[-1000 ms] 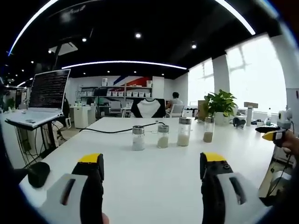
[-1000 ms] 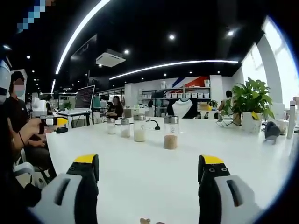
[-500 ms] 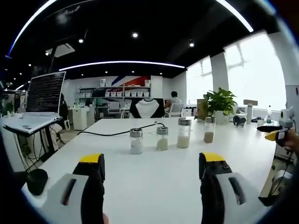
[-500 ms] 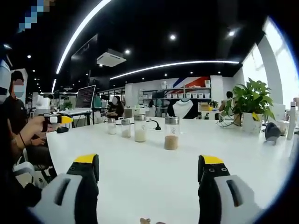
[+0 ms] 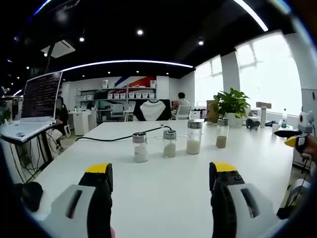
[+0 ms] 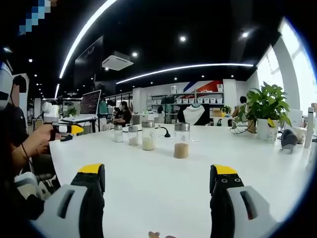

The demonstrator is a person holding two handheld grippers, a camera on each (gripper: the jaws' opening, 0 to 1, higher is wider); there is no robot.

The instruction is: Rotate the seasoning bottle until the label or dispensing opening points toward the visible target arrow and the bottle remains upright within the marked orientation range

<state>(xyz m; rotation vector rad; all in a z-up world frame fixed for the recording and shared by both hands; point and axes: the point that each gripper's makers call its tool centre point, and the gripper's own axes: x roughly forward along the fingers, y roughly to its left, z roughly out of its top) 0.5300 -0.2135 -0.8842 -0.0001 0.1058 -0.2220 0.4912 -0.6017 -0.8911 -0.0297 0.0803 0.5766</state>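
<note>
Laptop screen (image 5: 40,95) text too small to read

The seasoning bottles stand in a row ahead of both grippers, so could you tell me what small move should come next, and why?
Probably ease the right gripper forward toward the nearest bottle, the one with brown seasoning. Its fingers are open with nothing between them, bare white table lies between, and all four bottles stand upright and untouched. I can make out no target arrow.
</note>
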